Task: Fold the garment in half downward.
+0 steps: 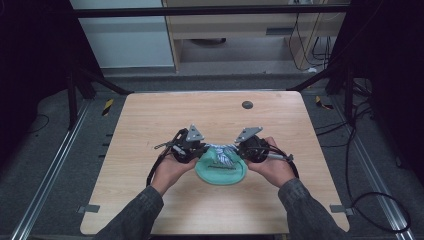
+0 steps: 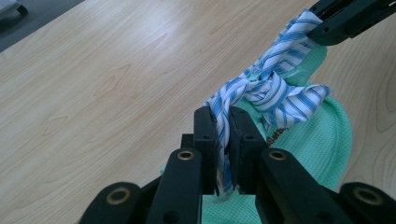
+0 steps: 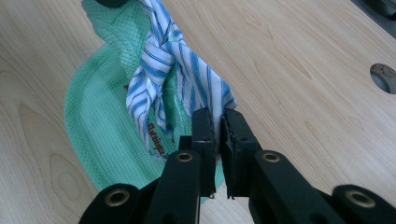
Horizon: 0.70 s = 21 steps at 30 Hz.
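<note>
- The step in hand looks like tying or tightening a knot: a blue-and-white striped cloth (image 1: 223, 152) is stretched between the two claws, twisted on itself at the middle.
- The left claw (image 2: 223, 135) is closed narrow on one end of the striped cloth; in the left gripper view the fabric runs up between its black jaws and on toward the knot.
- The right claw (image 3: 217, 130) is likewise clamped on the other end, a thin fold of cloth pinched between its jaws.
- In the high view both claws sit near the middle of the tabletop (image 1: 150, 125), somewhat toward the near edge, the left claw (image 1: 200, 148) and right claw (image 1: 239, 148) facing each other with the cloth between them.
- The striped cloth lies over a green waffle-textured cloth (image 1: 220, 172), which rests flat on the tabletop just near of the claws; the knot seems to gather part of the green fabric, though I cannot tell how much.
- The striped cloth is thin and creased, with loose tails hanging from the twist; some small print shows on an edge, too small to read.
- Next move, as I judge it: draw the two claws apart, left and right, evenly, to snug the knot without the ends slipping out.
- A dark round hole (image 1: 247, 105) lies at the far side of the tabletop, well apart.
</note>
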{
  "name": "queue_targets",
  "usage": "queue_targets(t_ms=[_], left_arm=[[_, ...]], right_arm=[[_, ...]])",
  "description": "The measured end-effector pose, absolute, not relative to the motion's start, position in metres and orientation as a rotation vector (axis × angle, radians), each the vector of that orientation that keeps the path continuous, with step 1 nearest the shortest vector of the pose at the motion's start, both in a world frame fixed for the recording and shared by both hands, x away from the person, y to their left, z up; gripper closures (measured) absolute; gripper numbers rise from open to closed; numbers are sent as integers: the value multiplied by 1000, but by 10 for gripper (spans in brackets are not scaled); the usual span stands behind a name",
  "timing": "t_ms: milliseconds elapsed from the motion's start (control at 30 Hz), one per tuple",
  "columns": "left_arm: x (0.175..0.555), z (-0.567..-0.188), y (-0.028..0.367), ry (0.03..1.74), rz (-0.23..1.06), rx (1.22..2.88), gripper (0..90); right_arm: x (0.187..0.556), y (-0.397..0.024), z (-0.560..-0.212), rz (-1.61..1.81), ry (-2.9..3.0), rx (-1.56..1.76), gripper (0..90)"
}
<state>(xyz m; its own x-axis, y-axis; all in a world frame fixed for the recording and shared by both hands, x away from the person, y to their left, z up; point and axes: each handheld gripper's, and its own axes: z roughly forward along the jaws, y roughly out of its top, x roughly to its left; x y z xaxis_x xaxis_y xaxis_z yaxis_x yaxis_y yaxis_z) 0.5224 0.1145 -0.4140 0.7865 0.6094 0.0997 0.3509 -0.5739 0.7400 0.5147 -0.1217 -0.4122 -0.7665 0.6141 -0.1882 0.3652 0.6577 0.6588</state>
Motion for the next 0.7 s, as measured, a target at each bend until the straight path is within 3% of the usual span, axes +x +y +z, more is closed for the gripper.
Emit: queue_targets(t_ms=[700], left_arm=[[503,-428,118,676,427,2252,820]], right_arm=[[500,-121,-424,858,2489,751,833]])
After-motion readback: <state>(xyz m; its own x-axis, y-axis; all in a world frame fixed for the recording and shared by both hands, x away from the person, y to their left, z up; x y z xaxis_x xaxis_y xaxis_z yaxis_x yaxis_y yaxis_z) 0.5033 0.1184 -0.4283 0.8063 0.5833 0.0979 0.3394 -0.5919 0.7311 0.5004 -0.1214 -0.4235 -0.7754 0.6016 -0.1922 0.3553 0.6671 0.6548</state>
